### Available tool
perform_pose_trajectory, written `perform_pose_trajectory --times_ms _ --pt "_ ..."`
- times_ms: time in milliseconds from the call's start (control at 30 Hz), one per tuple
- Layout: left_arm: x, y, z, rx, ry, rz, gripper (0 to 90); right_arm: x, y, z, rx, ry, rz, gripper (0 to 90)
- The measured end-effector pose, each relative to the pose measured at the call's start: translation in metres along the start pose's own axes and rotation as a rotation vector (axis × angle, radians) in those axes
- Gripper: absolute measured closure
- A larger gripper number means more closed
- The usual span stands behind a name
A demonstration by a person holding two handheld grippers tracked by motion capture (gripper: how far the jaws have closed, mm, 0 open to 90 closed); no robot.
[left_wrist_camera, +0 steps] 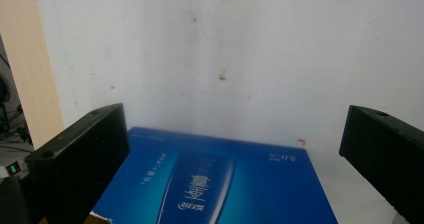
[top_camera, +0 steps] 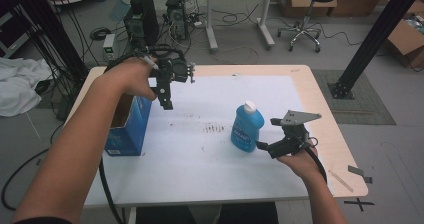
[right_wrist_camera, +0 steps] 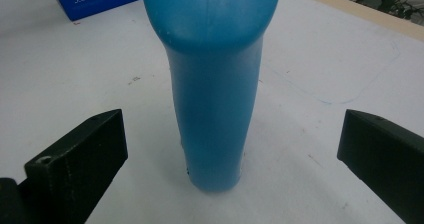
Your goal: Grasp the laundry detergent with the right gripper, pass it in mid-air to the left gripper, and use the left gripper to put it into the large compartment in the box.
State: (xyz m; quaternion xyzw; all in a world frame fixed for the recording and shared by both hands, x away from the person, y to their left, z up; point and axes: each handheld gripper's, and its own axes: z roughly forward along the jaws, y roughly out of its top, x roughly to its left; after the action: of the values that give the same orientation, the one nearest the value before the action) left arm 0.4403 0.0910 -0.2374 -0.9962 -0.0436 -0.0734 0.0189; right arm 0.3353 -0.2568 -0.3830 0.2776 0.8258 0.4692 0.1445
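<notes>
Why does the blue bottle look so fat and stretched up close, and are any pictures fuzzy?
Right gripper view: the bottle sits very near the lens, so it bulges. Left gripper view: the box print is slightly soft. High view: evenly lit, faint shadows.

- My left gripper point(top_camera: 166, 103): black frame w/ blocky matte-black jaws, small screw holes in the tips, black cable off the back.
- My right gripper point(top_camera: 265, 145): black too, grey 3-cornered plate on top, thick black cable.
- Forearms bare, no sleeves.
</notes>
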Motion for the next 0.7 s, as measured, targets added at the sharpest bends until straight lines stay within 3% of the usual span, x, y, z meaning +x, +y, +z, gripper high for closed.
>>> perform_pose_trajectory --times_ms 233,700 --pt "-0.001 -0.001 -0.002 0.001 0.002 0.000 0.1 0.002 -0.004 0.014 -0.043 0.008 0.010 0.0" --pt "-0.002 -0.007 -0.003 -0.001 0.003 -0.007 0.1 0.005 -0.004 0.041 -0.080 0.011 0.014 0.0"
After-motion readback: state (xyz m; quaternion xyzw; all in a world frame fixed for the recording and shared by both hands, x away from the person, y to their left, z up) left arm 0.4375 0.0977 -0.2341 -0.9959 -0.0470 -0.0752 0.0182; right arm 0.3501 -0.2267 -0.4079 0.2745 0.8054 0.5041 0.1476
